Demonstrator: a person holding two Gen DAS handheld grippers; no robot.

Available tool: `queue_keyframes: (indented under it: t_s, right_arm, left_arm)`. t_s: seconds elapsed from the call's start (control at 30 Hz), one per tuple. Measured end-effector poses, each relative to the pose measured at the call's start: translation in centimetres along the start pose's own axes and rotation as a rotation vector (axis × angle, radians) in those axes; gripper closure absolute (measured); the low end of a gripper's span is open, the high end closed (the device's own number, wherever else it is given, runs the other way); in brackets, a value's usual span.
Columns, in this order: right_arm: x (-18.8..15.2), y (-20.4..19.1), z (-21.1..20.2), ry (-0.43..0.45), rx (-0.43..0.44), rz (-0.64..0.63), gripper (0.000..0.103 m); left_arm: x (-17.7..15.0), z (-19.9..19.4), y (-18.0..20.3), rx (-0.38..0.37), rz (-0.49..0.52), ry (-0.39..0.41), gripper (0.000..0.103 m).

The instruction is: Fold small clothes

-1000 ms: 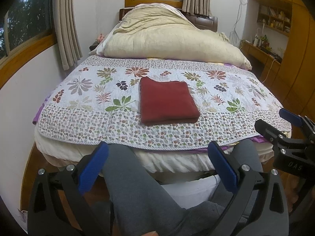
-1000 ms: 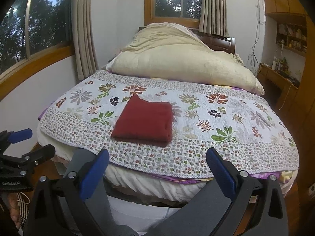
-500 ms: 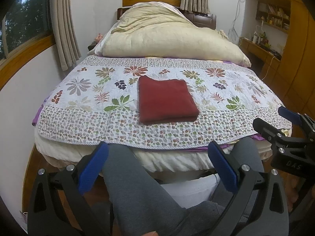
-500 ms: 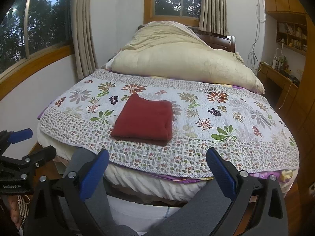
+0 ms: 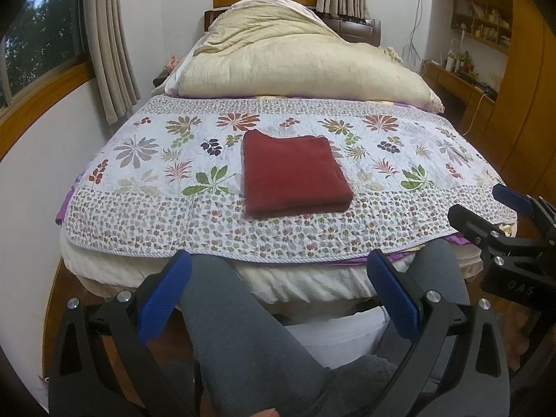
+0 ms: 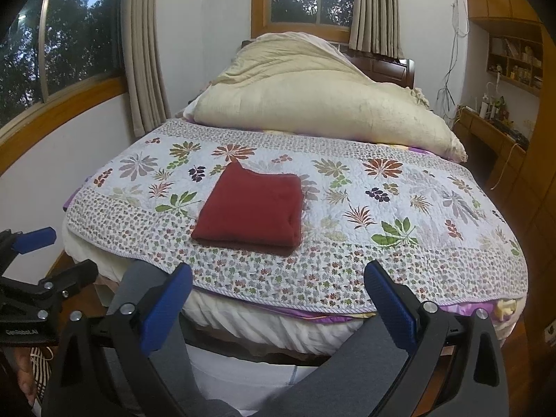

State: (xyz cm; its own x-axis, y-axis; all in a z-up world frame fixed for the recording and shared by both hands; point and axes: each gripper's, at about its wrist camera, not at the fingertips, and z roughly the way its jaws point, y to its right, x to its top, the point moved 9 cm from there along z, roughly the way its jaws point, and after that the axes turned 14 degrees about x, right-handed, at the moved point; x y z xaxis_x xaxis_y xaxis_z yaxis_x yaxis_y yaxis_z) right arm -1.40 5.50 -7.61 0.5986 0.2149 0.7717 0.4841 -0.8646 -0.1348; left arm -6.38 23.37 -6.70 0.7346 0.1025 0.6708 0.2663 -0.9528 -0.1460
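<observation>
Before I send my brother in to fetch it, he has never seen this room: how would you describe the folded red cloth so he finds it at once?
Look at the bed under the window, with a big cream duvet piled at its head. On the flowered quilt, near the foot edge, lies the red cloth. It is a plain dark red folded rectangle, the only unpatterned thing on the quilt.

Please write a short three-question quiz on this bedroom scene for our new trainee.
1. True or false: the left gripper is shut on the red cloth.
2. What does the red cloth lie on? A) the cream duvet B) the floral quilt C) the wooden desk
3. How do the right gripper jaws stand?

Key: 1. False; it is open and holds nothing. 2. B. 3. Open, with nothing between them.
</observation>
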Motion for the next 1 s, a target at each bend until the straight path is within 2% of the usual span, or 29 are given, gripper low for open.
queue_keyframes:
  t_s: [1.0]
  right_arm:
    - [0.4, 0.9, 2.3, -0.035, 0.021, 0.035, 0.004]
  left_arm:
    - [0.6, 2.7, 0.1, 0.005, 0.019, -0.039, 0.003]
